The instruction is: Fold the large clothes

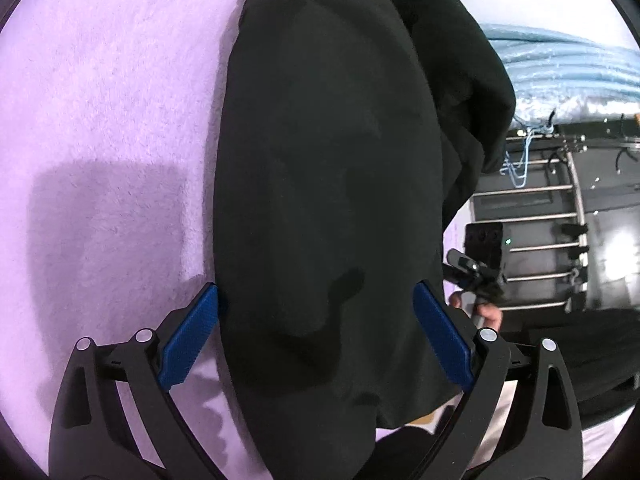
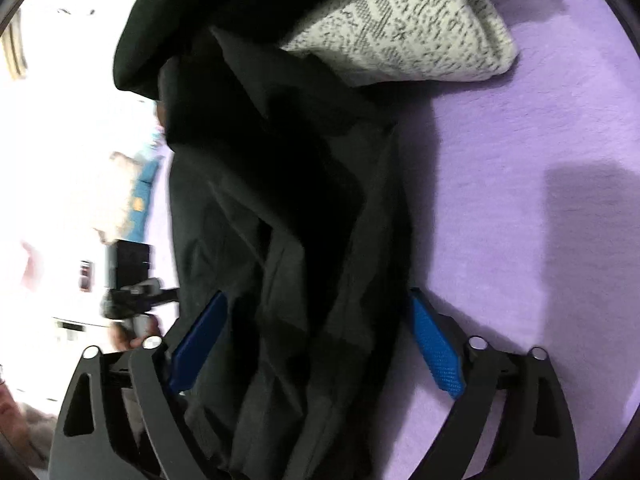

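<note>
Black garment [image 1: 320, 184] spread lengthwise over a fleecy lilac blanket [image 1: 100, 112], smooth and folded into a long band in the left wrist view, creased and layered [image 2: 288, 240] in the right wrist view. Left gripper [image 1: 318, 300] above the near end of the garment, jaws spread wide, blue pads [image 1: 188, 340] standing just outside either edge of the cloth, nothing clamped. Right gripper [image 2: 316, 308] likewise wide apart, blue pads [image 2: 436, 348] flanking the rumpled folds, no pinch on the fabric; whether a pad brushes the cloth cannot be told. Beyond the far end of the garment, partly under it, a cream knitted sweater [image 2: 408, 28] with dark grey pattern, lying on the blanket. Right of the garment in the left wrist view, the other handheld gripper with a hand [image 1: 488, 314] on it, past the blanket's edge; behind that, a black metal rack [image 1: 560, 220] and pale blue ribbed fabric [image 1: 560, 60].
</note>
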